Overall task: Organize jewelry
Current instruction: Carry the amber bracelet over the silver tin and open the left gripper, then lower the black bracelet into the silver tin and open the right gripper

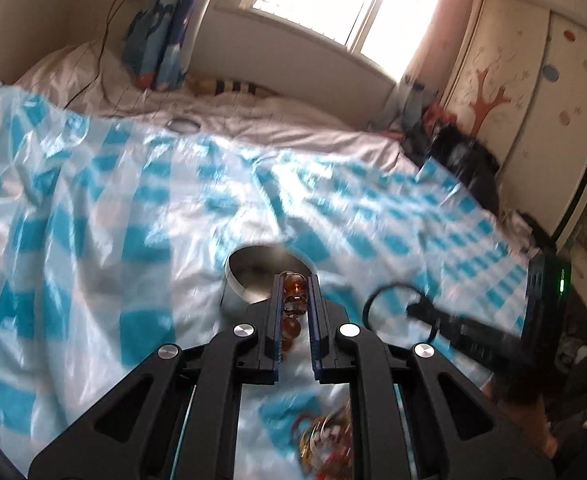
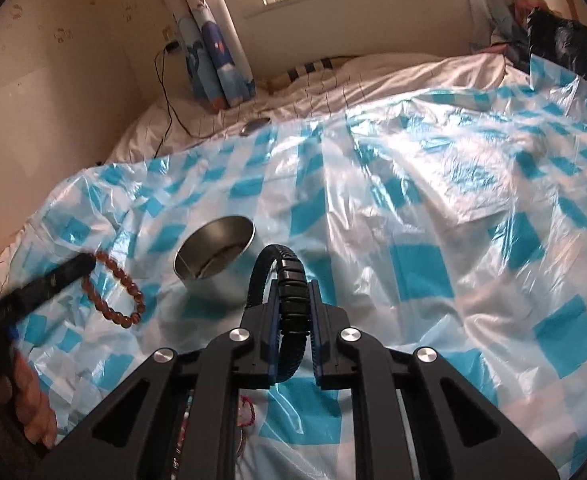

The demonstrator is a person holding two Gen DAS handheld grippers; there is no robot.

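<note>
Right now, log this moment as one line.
left claw: shut on amber bead bracelet | right claw: shut on black ribbed bracelet | round steel bowl: on blue-checked plastic sheet

Your right gripper [image 2: 293, 300] is clamped on a black ribbed bracelet [image 2: 289, 280], which loops up and over to the left above the fingertips. Just beyond it a metal bowl [image 2: 213, 248] sits on the blue-checked plastic sheet [image 2: 413, 208]. At the left, your left gripper [image 2: 77, 266] pinches an amber bead bracelet [image 2: 113, 288] that hangs beside the bowl. More jewelry [image 2: 245, 412] shows under your gripper, too hidden to make out.
</note>
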